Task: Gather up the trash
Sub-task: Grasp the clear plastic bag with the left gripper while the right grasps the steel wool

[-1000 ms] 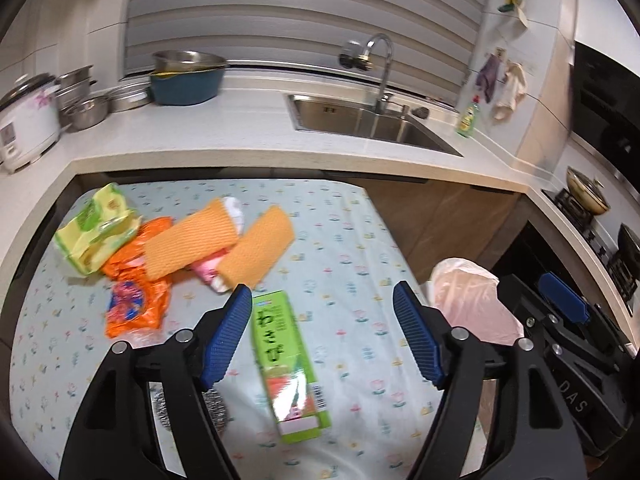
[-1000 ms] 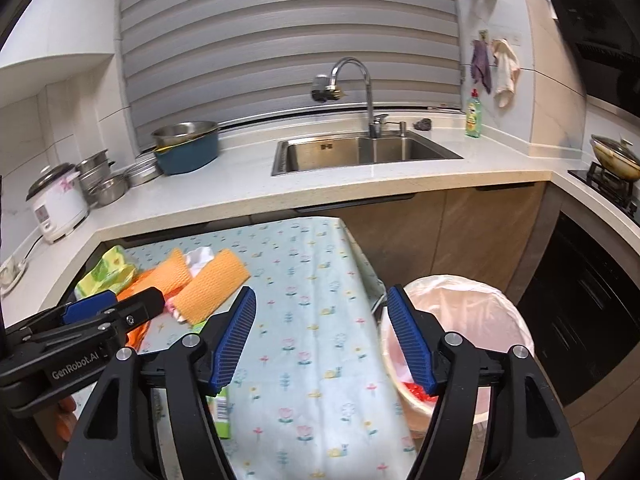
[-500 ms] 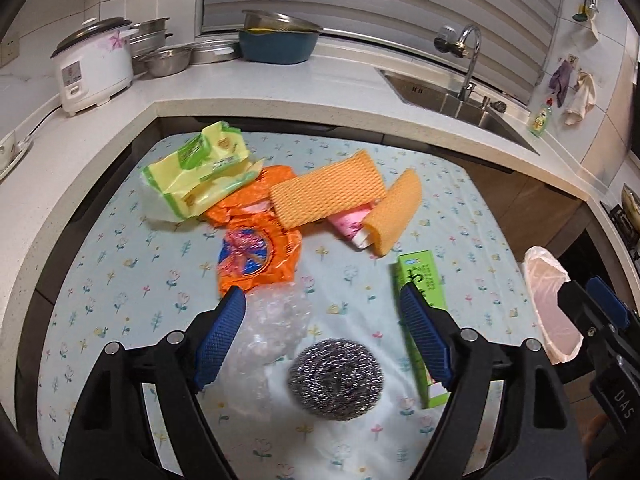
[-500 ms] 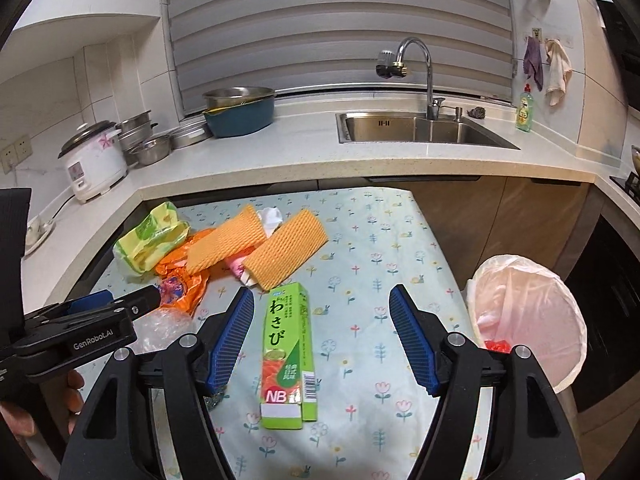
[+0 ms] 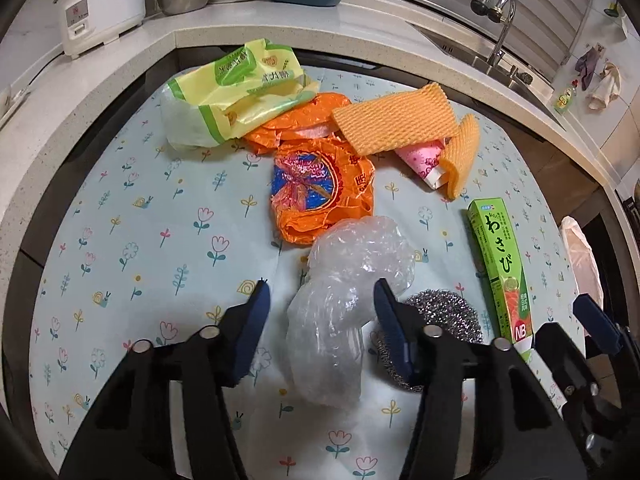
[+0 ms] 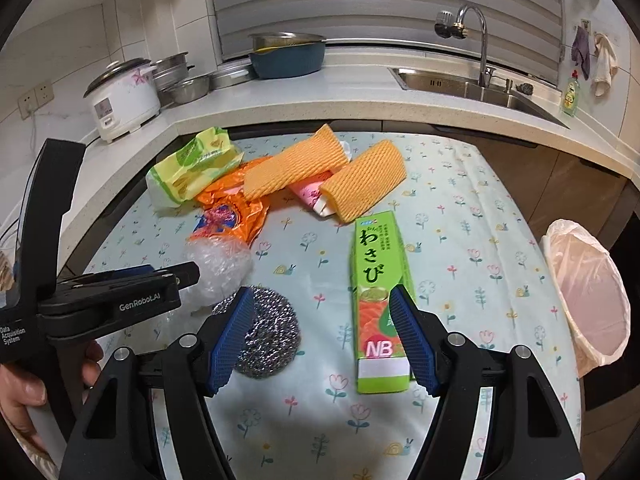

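While my left gripper (image 5: 320, 300) hangs low at the bottom of its view, its fingers stand apart on either side of the clear plastic wad (image 5: 348, 276), not pinching it. My right gripper (image 6: 322, 312) is spread wide too, holding nothing, with the steel scourer (image 6: 268, 332) by its left finger (image 6: 230, 334) and the green box (image 6: 378, 292) by its right. More wrappers lie at the upper centre of the tabletop (image 6: 460, 240). At the right edge sits the bin (image 6: 588, 292).
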Tool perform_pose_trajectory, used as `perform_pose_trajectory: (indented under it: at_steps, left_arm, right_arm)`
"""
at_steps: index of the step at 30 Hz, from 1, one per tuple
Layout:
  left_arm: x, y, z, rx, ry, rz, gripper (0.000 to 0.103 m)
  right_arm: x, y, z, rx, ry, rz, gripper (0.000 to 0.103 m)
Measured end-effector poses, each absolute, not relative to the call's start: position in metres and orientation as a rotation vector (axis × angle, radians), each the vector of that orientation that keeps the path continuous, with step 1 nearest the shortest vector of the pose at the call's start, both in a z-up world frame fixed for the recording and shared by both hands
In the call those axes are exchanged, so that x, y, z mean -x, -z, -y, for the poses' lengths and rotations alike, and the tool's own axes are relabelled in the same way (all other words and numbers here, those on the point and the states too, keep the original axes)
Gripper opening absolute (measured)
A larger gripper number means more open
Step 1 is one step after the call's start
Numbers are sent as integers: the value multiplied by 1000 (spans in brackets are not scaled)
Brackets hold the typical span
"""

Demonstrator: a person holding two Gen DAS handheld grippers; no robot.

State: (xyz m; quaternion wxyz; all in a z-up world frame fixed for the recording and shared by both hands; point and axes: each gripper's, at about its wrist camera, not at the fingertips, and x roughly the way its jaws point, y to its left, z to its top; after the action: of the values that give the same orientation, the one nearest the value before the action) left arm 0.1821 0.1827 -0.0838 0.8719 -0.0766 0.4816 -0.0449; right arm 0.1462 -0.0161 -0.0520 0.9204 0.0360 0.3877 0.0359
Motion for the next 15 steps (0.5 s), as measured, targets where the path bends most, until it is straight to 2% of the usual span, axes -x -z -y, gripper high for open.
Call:
perform_pose_trajectory:
  at_steps: [2,5,15]
  left_arm:
    - [-182,87,-184,175,118,-1019,20]
    - [-181,87,-186,184,137,-1013,9]
    - [-175,78,-193,185,135,-984,4]
  right_arm:
    - [-148,59,7,-66,-85,-812,68]
    - [-150,68,-4,-59,-102,-835,70]
    - [-167,94,-27,-44,-125,-904,73]
